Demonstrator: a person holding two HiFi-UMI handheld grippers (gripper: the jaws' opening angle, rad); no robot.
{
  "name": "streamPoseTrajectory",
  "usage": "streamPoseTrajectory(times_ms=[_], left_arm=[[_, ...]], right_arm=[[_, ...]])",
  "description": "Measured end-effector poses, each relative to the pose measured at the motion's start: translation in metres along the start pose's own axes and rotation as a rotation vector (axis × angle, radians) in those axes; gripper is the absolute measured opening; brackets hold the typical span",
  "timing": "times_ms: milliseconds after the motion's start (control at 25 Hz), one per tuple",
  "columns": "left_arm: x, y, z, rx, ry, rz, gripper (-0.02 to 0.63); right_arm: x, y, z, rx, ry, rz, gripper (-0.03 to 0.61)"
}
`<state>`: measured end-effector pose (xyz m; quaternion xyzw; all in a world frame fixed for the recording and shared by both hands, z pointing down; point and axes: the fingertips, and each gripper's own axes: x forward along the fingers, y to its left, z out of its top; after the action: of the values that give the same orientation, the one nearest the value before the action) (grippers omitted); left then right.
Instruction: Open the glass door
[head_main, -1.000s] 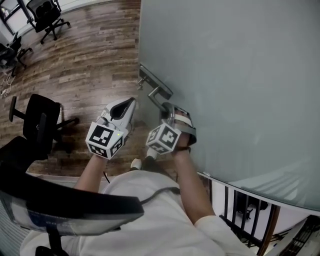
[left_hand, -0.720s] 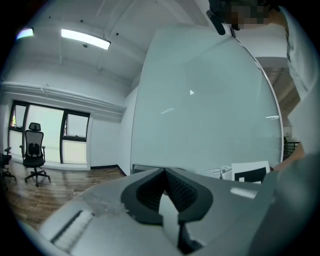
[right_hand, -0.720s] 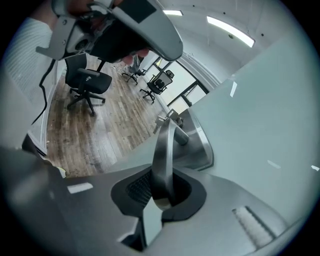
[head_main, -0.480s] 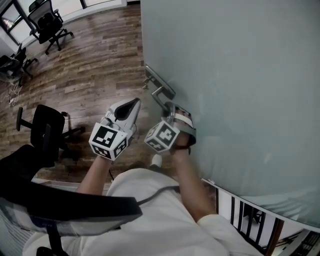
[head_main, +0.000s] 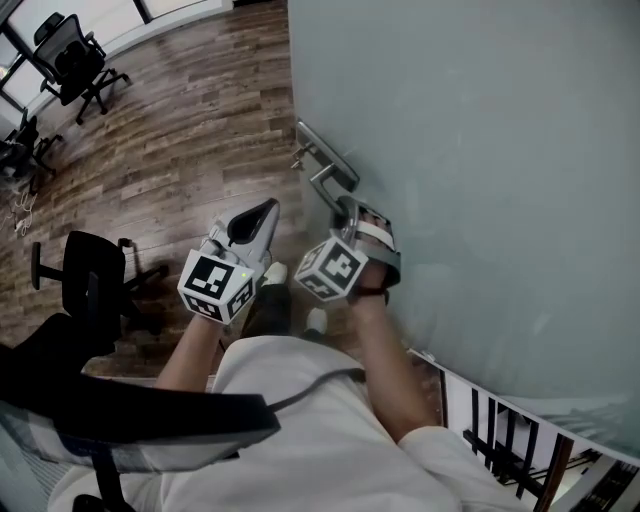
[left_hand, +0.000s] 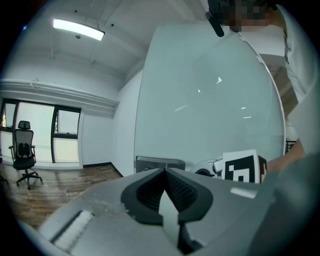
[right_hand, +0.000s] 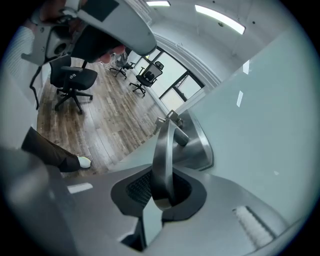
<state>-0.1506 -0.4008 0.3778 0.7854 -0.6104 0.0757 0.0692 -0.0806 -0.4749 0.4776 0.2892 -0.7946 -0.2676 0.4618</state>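
The frosted glass door (head_main: 470, 150) fills the right of the head view, its free edge running up the middle. A metal lever handle (head_main: 325, 180) sticks out from a lock plate (head_main: 322, 152) near that edge. My right gripper (head_main: 347, 213) is shut on the lever; in the right gripper view the lever (right_hand: 163, 145) runs between the pads of the gripper (right_hand: 159, 192), with the lock plate (right_hand: 196, 145) behind. My left gripper (head_main: 257, 218) hangs shut and empty to the left of the handle, apart from it. In the left gripper view the gripper (left_hand: 164, 172) points at the door (left_hand: 210, 110).
Wooden floor (head_main: 190, 120) spreads to the left. A black office chair (head_main: 85, 285) stands close at the left, with more chairs (head_main: 65, 60) at the far left. The person's shoes (head_main: 275, 295) are below the grippers. A railing (head_main: 500, 430) shows at the lower right.
The door's edge and handle have shifted slightly right and up in the head view, and both grippers went with them. The right keeps its hold on the lever. The person's feet have stepped forward.
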Motion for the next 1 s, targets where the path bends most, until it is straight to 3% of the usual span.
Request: streamPoseTrajectory(times_ms=[160, 560, 800, 1000], left_arm=[[0.020, 0.022, -0.012, 0.003, -0.007, -0.078, 0.000], [0.066, 0.069, 0.002, 0.030, -0.036, -0.265, 0.000], [0.081, 0.077, 0.004, 0.046, -0.039, -0.387, 0.000], [0.121, 0.075, 0.024, 0.059, -0.035, -0.471, 0.000]], right_arm=[[0.012, 0.002, -0.001, 0.008, 0.024, -0.035, 0.034], [0.030, -0.008, -0.010, 0.034, 0.129, -0.108, 0.032], [0.036, -0.016, -0.018, 0.067, 0.205, -0.174, 0.032], [0.052, -0.052, -0.037, 0.095, 0.260, -0.203, 0.032]])
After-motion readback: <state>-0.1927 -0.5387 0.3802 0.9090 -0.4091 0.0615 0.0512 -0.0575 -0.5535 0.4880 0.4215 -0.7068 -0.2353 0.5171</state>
